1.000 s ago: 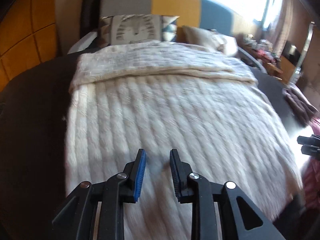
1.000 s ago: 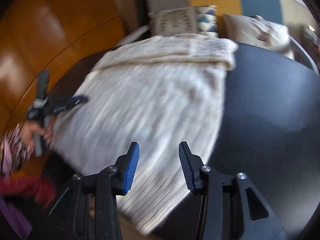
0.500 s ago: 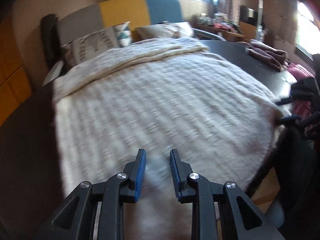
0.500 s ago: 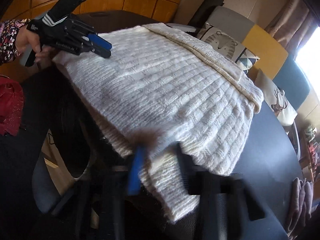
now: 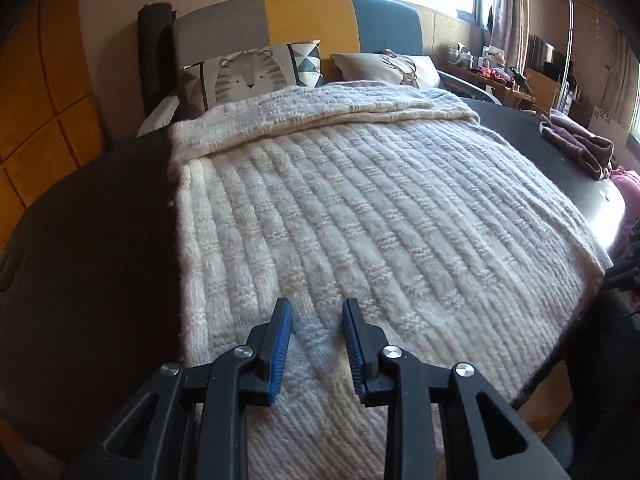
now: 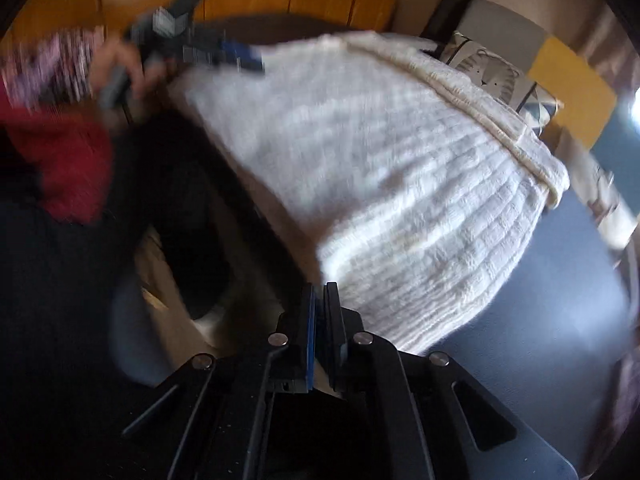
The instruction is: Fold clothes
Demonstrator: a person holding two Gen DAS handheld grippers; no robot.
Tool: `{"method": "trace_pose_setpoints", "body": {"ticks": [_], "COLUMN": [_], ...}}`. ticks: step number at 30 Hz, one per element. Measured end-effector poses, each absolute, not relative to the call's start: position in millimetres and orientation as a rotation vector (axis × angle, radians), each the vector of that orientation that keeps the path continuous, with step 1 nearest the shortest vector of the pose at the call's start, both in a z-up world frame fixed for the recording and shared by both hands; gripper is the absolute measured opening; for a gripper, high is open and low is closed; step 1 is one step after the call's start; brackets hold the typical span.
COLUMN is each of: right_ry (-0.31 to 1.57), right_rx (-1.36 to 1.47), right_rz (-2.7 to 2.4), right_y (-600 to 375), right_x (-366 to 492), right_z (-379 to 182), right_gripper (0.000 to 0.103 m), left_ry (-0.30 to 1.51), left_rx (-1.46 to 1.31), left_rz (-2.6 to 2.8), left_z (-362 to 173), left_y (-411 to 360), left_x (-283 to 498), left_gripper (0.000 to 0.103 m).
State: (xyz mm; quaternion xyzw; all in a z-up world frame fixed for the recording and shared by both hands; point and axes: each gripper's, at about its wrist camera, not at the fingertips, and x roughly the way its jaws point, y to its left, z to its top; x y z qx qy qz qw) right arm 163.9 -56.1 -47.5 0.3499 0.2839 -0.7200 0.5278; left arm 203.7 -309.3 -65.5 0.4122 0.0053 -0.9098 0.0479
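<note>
Your cream sweater is a chunky rib knit, spread flat on the dark round table, its far end folded over in a band by the cushions. Two printed cushions lean behind the sweater. One brown folded cloth lies right of it. Your left gripper is opening, blue ridged pads apart above the near hem. Your right gripper is closing, pads almost together at the sweater's corner; whether they pinch knit you cannot tell.
</note>
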Motion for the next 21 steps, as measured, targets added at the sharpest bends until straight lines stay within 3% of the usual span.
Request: {"method": "trace_pose_setpoints", "body": {"ticks": [1, 4, 8, 9, 12, 15, 21], "right_ry": [0.622, 0.585, 0.651, 0.612, 0.456, 0.505, 0.742], "right_rx": [0.822, 0.770, 0.827, 0.882, 1.033, 1.109, 1.039], "right_rz": [-1.727, -1.770, -1.822, -1.845, -1.901, -1.833, -1.588], "right_y": [-54.6, -67.0, -98.3, -102.5, -105.8, -109.6, -109.2], "right_x": [162.8, 159.7, 142.2, 131.2, 103.3, 109.7, 167.2], "right_z": [-38.5, -25.0, -39.8, -43.6, -52.1, -65.6, -81.5], "right_gripper": [0.021, 0.039, 0.039, 0.039, 0.015, 0.007, 0.007], "left_ry": [0.019, -0.003, -0.038, -0.034, -0.081, -0.186, -0.217], "left_rx": [1.239, 1.185, 1.188, 1.203, 1.278, 1.408, 1.444], "left_rz": [-2.805, -2.931, -3.017, -3.031, -3.034, -2.995, -3.002], "left_z": [-60.4, -45.3, -34.7, -35.5, -46.0, -62.4, -78.4], "left_y": [-302.9, -279.0, -244.9, -237.1, -214.3, -194.6, -185.3], "left_x": [203.2, 195.5, 160.6, 149.9, 128.5, 120.3, 129.8], "left_gripper": [0.027, 0.027, 0.027, 0.027, 0.027, 0.027, 0.027]}}
